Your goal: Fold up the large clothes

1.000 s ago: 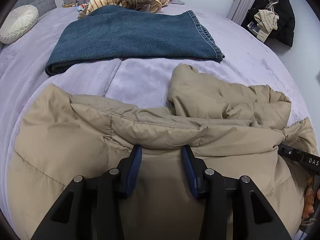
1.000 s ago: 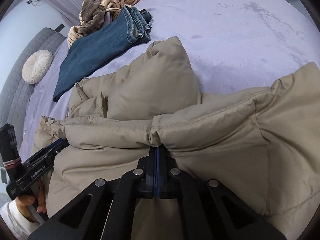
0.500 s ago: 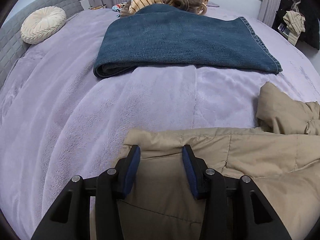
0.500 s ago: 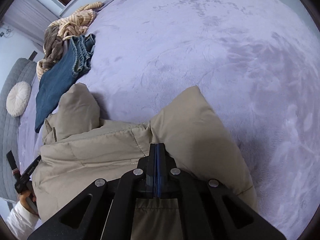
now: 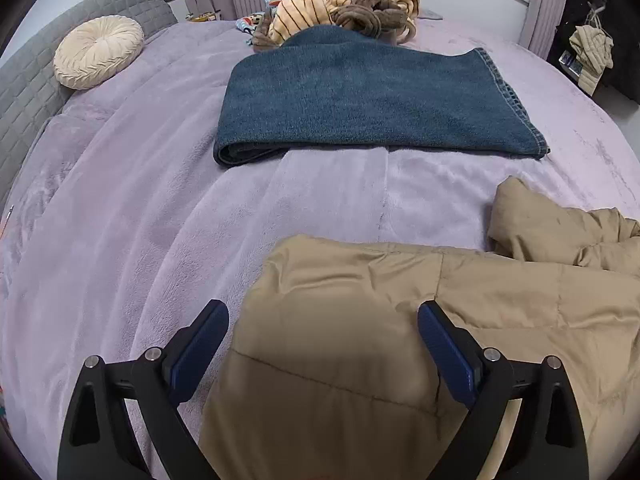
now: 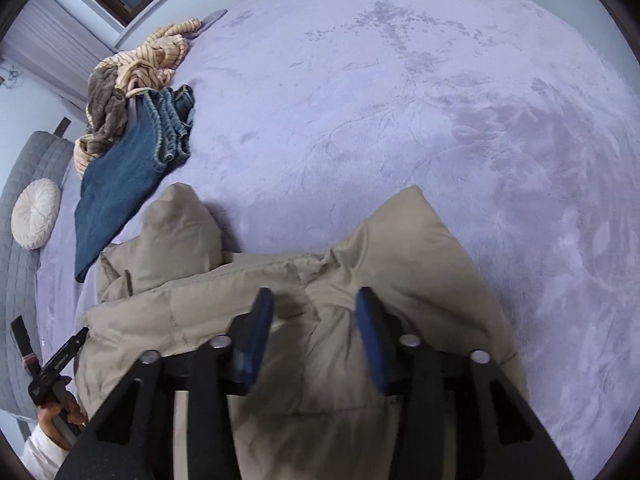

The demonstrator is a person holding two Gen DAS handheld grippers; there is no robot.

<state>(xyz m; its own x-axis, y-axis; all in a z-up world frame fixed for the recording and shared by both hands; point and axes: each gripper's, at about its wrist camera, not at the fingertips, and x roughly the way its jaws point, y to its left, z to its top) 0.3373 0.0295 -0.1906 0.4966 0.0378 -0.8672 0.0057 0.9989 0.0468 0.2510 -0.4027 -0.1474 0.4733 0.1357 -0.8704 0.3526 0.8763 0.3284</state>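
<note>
The lilac bedspread (image 6: 400, 120) fills both views and carries every garment. The task's thing, a tan puffer jacket (image 5: 400, 340), lies spread across the lower centre and lower right of the left wrist view and across the lower centre of the right wrist view, where two rounded lobes of it rise toward mid-frame. Folded blue jeans (image 5: 360, 100) lie in the upper centre of the left wrist view, well apart from the jacket, with a heap of striped and brown clothes (image 5: 344, 4) behind them at the top edge. A round cream cushion (image 5: 98, 52) rests against the grey headboard (image 5: 24, 84) in the upper left. The left gripper (image 5: 323, 344) stands at the bottom of its frame with the jaws spread wide on either side of the jacket's left edge, holding nothing. The right gripper (image 6: 315, 330) stands at the bottom centre of its frame with the jaws parted over a seam of the jacket, also holding nothing; whether the pads touch the fabric cannot be told. Judged from this layout, the step in hand is the release between folds, with one garment apparently finished and the jacket partly gathered. The next move probably calls for both grippers to select new edges, likely the sleeve lobes or the hem, and close on them evenly so that the padded fabric does not slip.
</note>
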